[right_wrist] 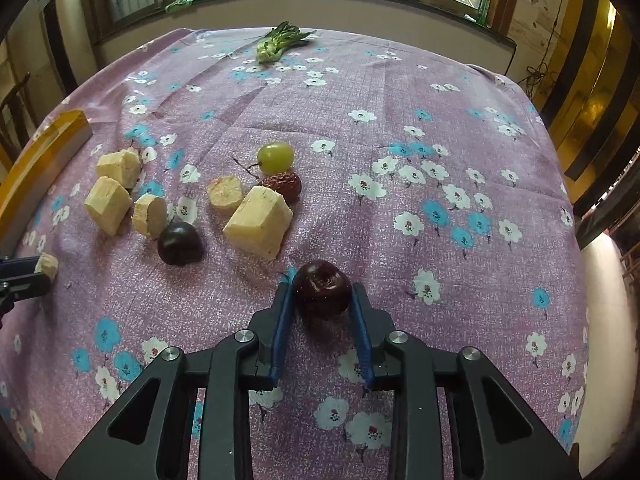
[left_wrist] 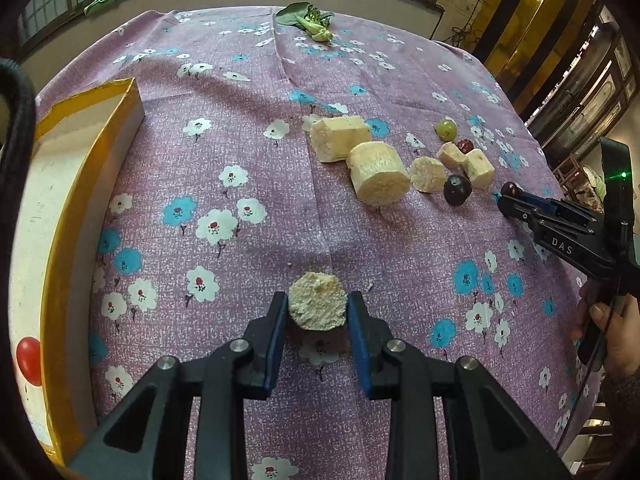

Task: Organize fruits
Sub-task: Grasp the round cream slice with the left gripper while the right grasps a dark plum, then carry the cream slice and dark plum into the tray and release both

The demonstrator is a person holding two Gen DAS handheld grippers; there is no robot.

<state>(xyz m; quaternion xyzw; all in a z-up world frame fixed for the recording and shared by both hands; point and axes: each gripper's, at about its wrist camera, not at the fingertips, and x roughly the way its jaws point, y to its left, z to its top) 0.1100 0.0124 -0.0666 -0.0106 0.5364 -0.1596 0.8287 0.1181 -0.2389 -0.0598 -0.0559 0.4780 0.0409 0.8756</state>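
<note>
My left gripper (left_wrist: 318, 308) is shut on a pale round sugarcane piece (left_wrist: 318, 300), held over the flowered cloth. My right gripper (right_wrist: 322, 294) is shut on a dark red plum (right_wrist: 322, 290); the left wrist view shows that gripper (left_wrist: 505, 199) far right with the plum (left_wrist: 511, 189) at its tip. On the cloth lie several cane chunks (right_wrist: 258, 222) (left_wrist: 378, 178), a second dark plum (right_wrist: 179, 243) (left_wrist: 457, 190), a green grape (right_wrist: 275, 157) (left_wrist: 446, 128) and a red jujube (right_wrist: 285, 184) (left_wrist: 465, 145). A yellow-rimmed white box (left_wrist: 86, 160) at the left holds a red tomato (left_wrist: 29, 360).
A leafy green vegetable (right_wrist: 280, 42) (left_wrist: 310, 20) lies at the table's far edge. The purple flowered tablecloth (right_wrist: 440, 160) covers the table. A person's hand (left_wrist: 612, 332) holds the right gripper. The box's corner (right_wrist: 74, 124) shows far left in the right wrist view.
</note>
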